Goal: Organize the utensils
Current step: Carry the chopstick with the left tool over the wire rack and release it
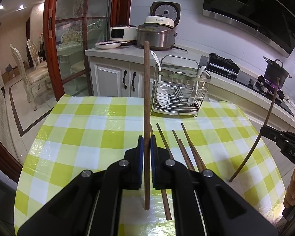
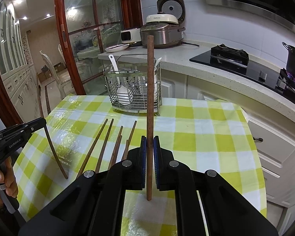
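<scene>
My left gripper [image 1: 147, 145] is clamped on an upright chopstick [image 1: 147, 98], lifted above the checked tablecloth [image 1: 84, 122]. My right gripper [image 2: 149, 147] pinches a second chopstick [image 2: 150, 98] the same way, level and pointing at the wire caddy [image 2: 134, 90]. Loose chopsticks [image 2: 102, 143] lie on the cloth nearer than the caddy, between my two grippers. White spoons [image 2: 113, 66] stand inside the caddy.
</scene>
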The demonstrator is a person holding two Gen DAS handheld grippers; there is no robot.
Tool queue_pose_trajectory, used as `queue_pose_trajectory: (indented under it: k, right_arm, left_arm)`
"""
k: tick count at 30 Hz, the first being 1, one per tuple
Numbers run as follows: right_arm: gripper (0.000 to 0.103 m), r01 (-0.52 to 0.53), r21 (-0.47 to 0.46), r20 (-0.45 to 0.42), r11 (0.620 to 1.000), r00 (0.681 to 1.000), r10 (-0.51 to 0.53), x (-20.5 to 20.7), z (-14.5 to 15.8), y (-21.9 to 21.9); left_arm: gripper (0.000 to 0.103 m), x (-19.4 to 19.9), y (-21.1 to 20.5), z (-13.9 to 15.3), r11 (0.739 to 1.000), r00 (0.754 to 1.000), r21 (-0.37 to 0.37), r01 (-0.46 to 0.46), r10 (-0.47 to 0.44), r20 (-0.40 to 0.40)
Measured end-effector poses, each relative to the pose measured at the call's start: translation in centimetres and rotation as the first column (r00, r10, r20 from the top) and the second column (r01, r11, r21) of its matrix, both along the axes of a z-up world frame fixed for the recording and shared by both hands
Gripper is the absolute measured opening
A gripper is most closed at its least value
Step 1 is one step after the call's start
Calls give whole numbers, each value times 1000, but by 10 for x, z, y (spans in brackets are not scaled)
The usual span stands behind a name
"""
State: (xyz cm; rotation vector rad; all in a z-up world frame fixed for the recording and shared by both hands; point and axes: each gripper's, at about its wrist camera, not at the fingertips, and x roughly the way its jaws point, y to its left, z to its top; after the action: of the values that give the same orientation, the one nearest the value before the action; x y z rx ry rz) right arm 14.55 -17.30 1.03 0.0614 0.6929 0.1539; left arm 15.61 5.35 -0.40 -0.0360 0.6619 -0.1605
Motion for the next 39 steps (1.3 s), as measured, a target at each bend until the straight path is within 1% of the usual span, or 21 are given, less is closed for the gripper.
queue_pose_trajectory:
  k: [8, 16, 23, 29, 33, 39]
  right_arm:
    - [9, 8, 1, 11, 1000, 1000, -8, 2, 4, -1]
    - [10, 12, -5, 23, 1000, 1000, -12, 9, 10, -4]
    - [9, 11, -5, 52, 1000, 999, -11, 25, 28, -9]
    - [9, 19, -4, 65, 1000, 998, -19, 42, 40, -16]
    - [9, 26, 0, 77, 1000, 997, -26, 52, 50, -21]
    - [10, 30, -8, 125, 1000, 992, -29, 70, 78, -22]
  left_arm:
    - [7, 4, -4, 9, 1000, 1000, -2, 10, -10, 25]
    - [7, 22, -11, 32, 999, 997, 10, 36, -37, 68]
    - [7, 47, -22, 63, 998, 989, 27, 59, -62, 131]
    - [7, 73, -27, 91, 997, 982, 14, 72, -73, 174]
    - [7, 91, -34, 118, 996, 971, 13, 85, -86, 221]
    - [7, 119, -51, 151, 993, 950, -1, 115, -110, 293]
